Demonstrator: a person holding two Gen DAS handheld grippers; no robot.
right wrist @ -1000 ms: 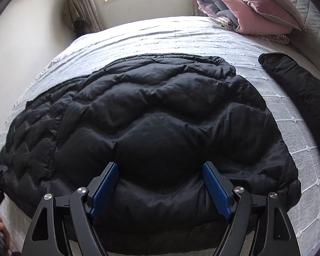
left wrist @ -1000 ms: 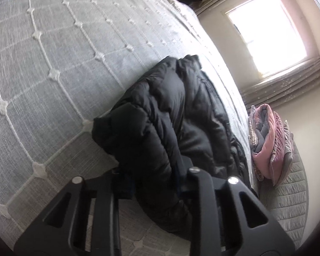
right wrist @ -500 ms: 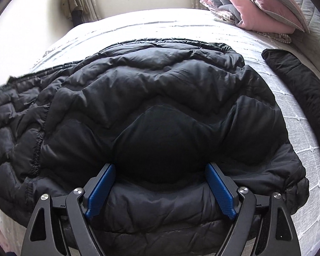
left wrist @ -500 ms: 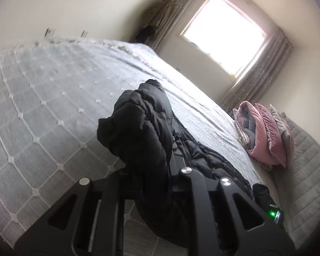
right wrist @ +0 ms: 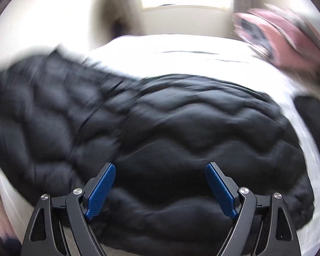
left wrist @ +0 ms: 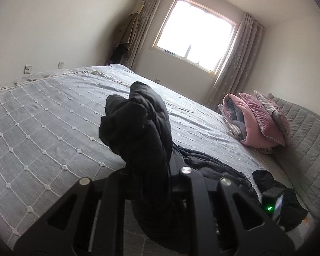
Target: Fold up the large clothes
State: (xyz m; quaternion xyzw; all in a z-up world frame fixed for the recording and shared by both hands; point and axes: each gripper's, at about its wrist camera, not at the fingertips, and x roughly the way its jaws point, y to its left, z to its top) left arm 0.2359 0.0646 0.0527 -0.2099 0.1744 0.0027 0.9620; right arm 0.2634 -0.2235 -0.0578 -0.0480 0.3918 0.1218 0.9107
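Observation:
A black quilted puffer jacket point(right wrist: 181, 123) lies spread on the grey bed point(left wrist: 42, 117). My left gripper point(left wrist: 148, 166) is shut on a bunched part of the jacket point(left wrist: 143, 123), likely a sleeve, and holds it up off the bed. The fabric hides the fingertips. The rest of the jacket trails down to the right behind it. In the blurred right wrist view, my right gripper point(right wrist: 160, 166) stands open just above the jacket's near edge. Its blue pads point(right wrist: 102, 189) are wide apart and grip nothing.
A folded pink quilt point(left wrist: 260, 123) and cushions sit by the padded grey headboard point(left wrist: 305, 138). Another black garment point(right wrist: 315, 117) lies on the bed to the right. A black device with a green light point(left wrist: 273, 204) shows at lower right. A curtained window point(left wrist: 194, 40) is beyond the bed.
My left gripper has risen and rolled with the jacket bunch in it, so the room and window come into view. My right gripper has swept across the jacket, still open.

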